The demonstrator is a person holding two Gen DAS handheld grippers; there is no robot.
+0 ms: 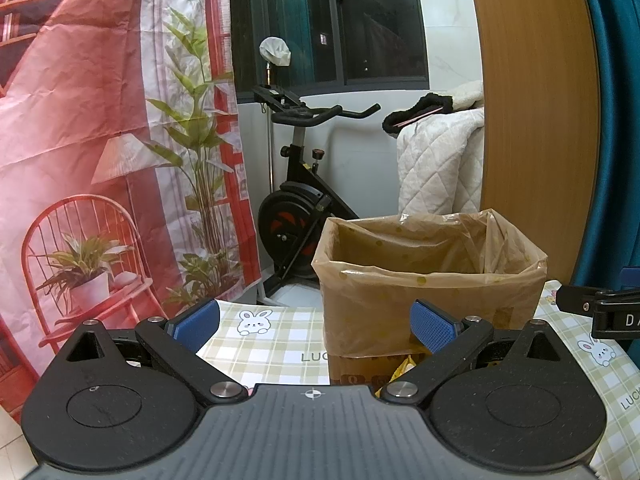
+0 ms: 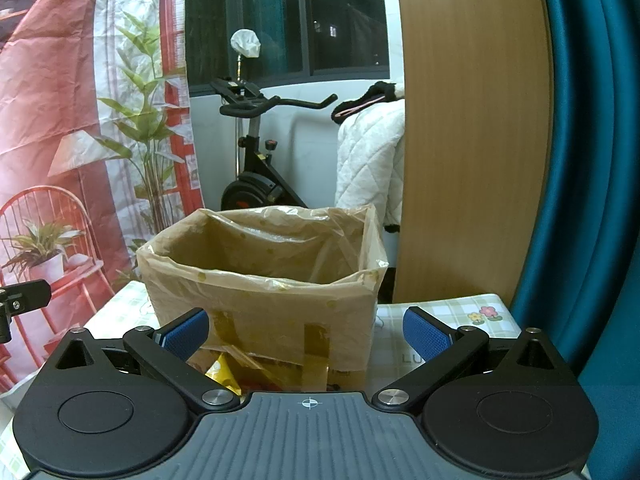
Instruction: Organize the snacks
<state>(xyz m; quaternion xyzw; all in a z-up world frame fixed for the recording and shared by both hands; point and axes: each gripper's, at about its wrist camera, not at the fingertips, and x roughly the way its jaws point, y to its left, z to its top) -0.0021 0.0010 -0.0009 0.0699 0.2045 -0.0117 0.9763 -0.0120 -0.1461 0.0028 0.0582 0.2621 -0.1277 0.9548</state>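
Observation:
A cardboard box lined with a tan plastic bag (image 1: 424, 280) (image 2: 264, 280) stands open-topped on the checked tablecloth (image 1: 264, 344). My left gripper (image 1: 316, 326) is open just in front of the box and holds nothing. My right gripper (image 2: 306, 334) is also open and holds nothing, facing the same box. A yellow snack packet (image 2: 224, 374) lies at the foot of the box, partly hidden by the gripper body; the left wrist view shows a sliver of this yellow snack packet (image 1: 404, 366). The box's inside is not visible.
An exercise bike (image 1: 300, 188) stands behind the table by the window. A printed red backdrop (image 1: 80, 140) hangs at left. A wooden panel (image 1: 536, 100) and teal curtain (image 2: 592, 160) rise at right. A white quilt (image 1: 440, 164) hangs behind. The right gripper's tip (image 1: 600, 304) shows at right.

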